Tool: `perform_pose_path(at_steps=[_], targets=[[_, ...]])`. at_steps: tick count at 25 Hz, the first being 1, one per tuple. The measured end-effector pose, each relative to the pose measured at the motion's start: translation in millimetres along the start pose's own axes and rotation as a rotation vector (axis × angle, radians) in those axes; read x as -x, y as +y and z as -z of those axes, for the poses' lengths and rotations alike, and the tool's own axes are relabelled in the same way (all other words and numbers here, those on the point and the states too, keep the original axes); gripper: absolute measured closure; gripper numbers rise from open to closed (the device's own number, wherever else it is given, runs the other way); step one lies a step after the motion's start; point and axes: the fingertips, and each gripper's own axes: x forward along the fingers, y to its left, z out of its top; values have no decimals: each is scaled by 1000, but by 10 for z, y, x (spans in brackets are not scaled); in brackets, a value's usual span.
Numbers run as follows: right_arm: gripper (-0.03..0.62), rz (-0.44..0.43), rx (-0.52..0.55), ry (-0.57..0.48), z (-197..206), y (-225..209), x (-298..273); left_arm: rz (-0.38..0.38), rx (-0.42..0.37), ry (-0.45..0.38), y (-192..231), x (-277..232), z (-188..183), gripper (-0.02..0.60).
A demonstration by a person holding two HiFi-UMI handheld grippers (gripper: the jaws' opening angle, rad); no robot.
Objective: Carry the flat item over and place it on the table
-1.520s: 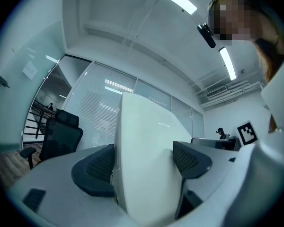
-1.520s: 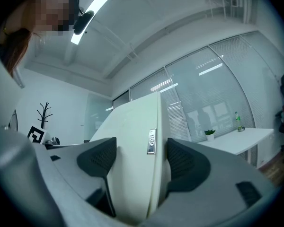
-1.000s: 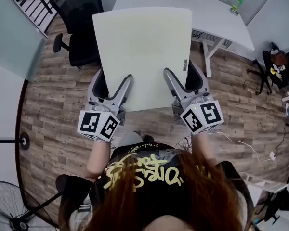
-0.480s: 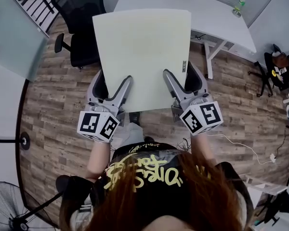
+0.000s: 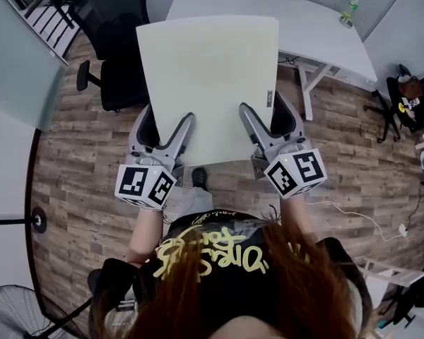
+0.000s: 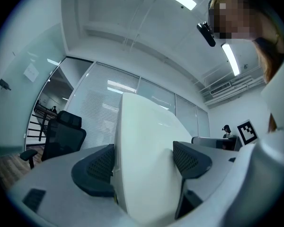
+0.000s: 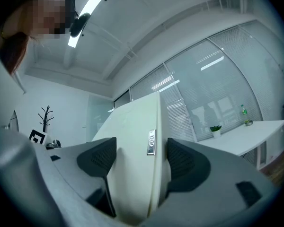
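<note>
An office with a wood-plank floor [image 5: 71,154] spreads below, with a black chair [image 5: 116,27] to the left and a white bench [image 5: 325,34] straight ahead. The flat item [image 5: 208,76], a pale stiff panel with a small metal tag [image 7: 151,142] near its right edge, hangs in the air roughly level in front of the person. Its far edge overlaps the bench in the head view, though I cannot tell whether it has reached it. The left hand-held gripper [image 5: 166,122] is clamped on the near edge towards the left. The right hand-held gripper [image 5: 263,108] grips the same edge towards the right, and each has one jaw above and one below. The carry looks well along. To finish cleanly, both grippers should stay at one height so the panel does not twist. The far edge should go over the bench, the panel should be lowered flat, and the jaws should release only once it rests.
</note>
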Motion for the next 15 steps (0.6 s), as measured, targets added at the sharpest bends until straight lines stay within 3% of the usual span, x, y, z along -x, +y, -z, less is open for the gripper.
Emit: perform_pose_path(at_steps=[15], targets=[[255, 37, 13, 5, 67, -356, -852, 27, 9, 2, 580, -783, 8, 193]])
